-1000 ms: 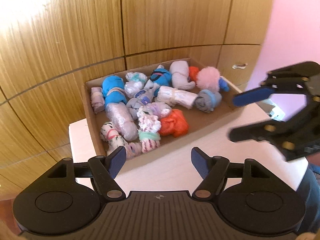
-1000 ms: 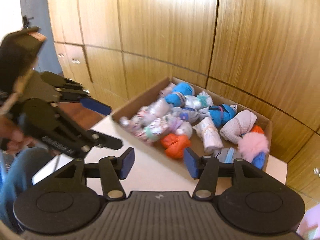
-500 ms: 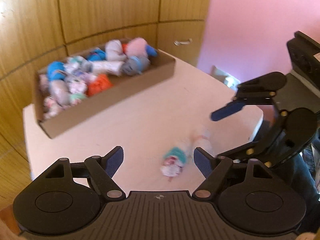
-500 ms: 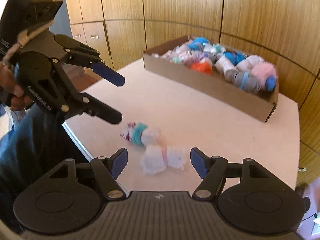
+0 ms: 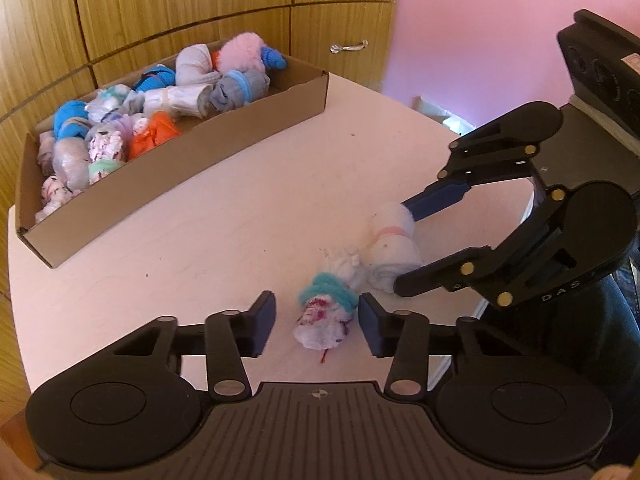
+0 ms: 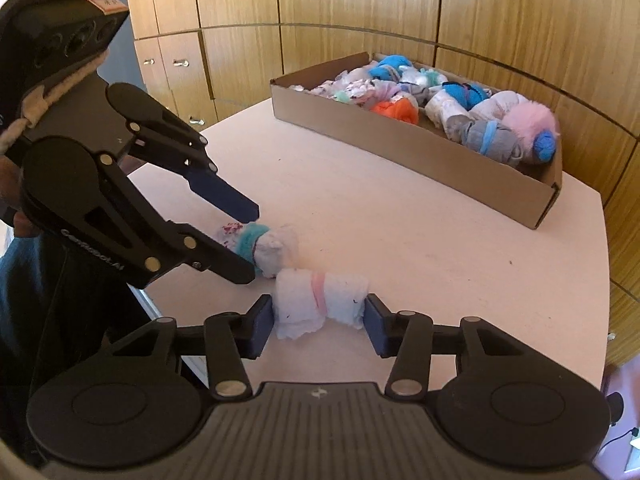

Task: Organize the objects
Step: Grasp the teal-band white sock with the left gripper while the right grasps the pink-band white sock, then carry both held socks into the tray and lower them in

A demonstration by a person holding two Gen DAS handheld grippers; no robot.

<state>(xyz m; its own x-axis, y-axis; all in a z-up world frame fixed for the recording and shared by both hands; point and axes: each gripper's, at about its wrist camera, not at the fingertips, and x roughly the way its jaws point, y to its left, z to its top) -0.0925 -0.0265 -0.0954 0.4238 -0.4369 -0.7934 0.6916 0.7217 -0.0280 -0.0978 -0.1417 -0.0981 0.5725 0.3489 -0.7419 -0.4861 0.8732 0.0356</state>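
Two sock rolls lie side by side on the pale table (image 5: pixel 240 232) near its front edge. My left gripper (image 5: pixel 317 323) straddles the white-and-red patterned roll with a teal band (image 5: pixel 326 312); its jaws are closing, with a gap still showing at the left pad. From the right wrist view this gripper (image 6: pixel 250 240) brackets the teal-banded roll (image 6: pixel 256 242). My right gripper (image 6: pixel 319 322) is closing on the white roll with a pink band (image 6: pixel 320 304), and both pads touch its ends. The left wrist view shows the right gripper (image 5: pixel 402 246) around the white roll (image 5: pixel 394 248).
A long shallow cardboard box (image 5: pixel 200 152) holding several coloured sock rolls stands at the table's far side (image 6: pixel 400 152). Wooden cabinet doors (image 6: pixel 360 0) rise behind it and a pink wall (image 5: pixel 480 40) stands to the right. The person's dark clothing (image 6: pixel 40 320) is at the near edge.
Both grippers came away from the box and sank towards the near part of the table. Each now has a sock roll between its fingers, and both pairs of jaws have narrowed.
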